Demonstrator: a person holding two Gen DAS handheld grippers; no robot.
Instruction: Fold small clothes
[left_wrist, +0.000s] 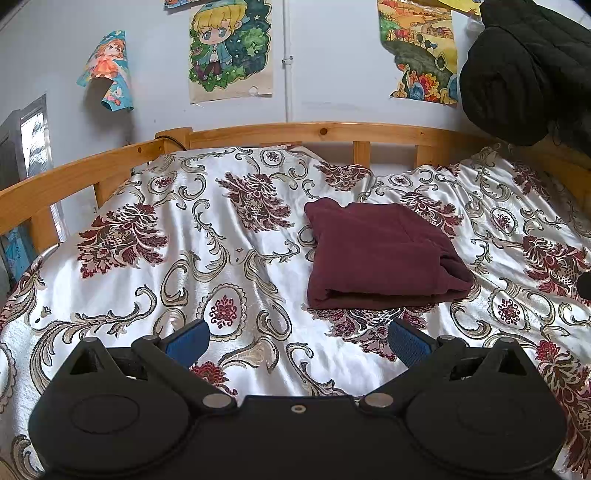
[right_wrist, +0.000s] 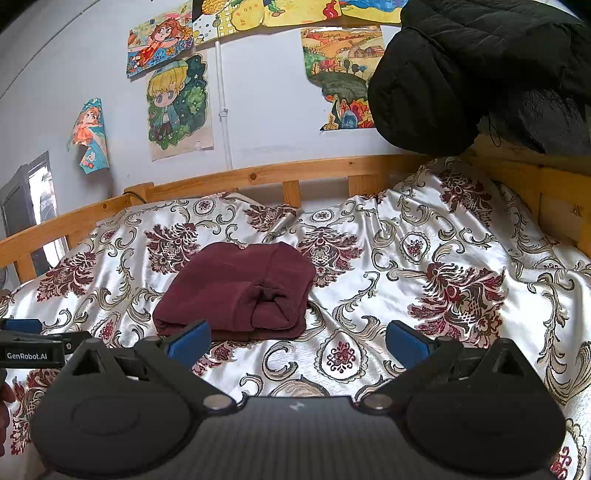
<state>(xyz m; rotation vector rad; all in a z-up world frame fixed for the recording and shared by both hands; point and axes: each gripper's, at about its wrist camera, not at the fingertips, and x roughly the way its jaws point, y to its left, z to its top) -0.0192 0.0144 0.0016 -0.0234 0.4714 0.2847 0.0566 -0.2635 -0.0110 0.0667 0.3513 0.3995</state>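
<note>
While both claws hang empty with their blue pads spread wide apart, the left gripper (left_wrist: 297, 341) sits nearest the viewer, short of the near edge of the maroon garment (left_wrist: 380, 254), and the right gripper (right_wrist: 297, 341) hovers just off that garment's near right corner. Neither touches the cloth.

Beyond the pads, the maroon garment lies as a compact folded bundle on the patterned bedspread (left_wrist: 184, 258), roughly mid-bed, with stacked layers showing along its near edge and a tucked bunch of fabric at its near right side in the right wrist view. It looks soft, light and limp, likely a knit or fleece that will sag and unfold if lifted by one layer; the satin-like spread beneath may let it slide. A sound hold would pinch all layers together at the near folded edge.

Farther behind the garment runs the wooden bed rail (left_wrist: 314, 133), then a wall with drawings (left_wrist: 231, 51), and a dark jacket (right_wrist: 480, 74) hanging up to the right.
</note>
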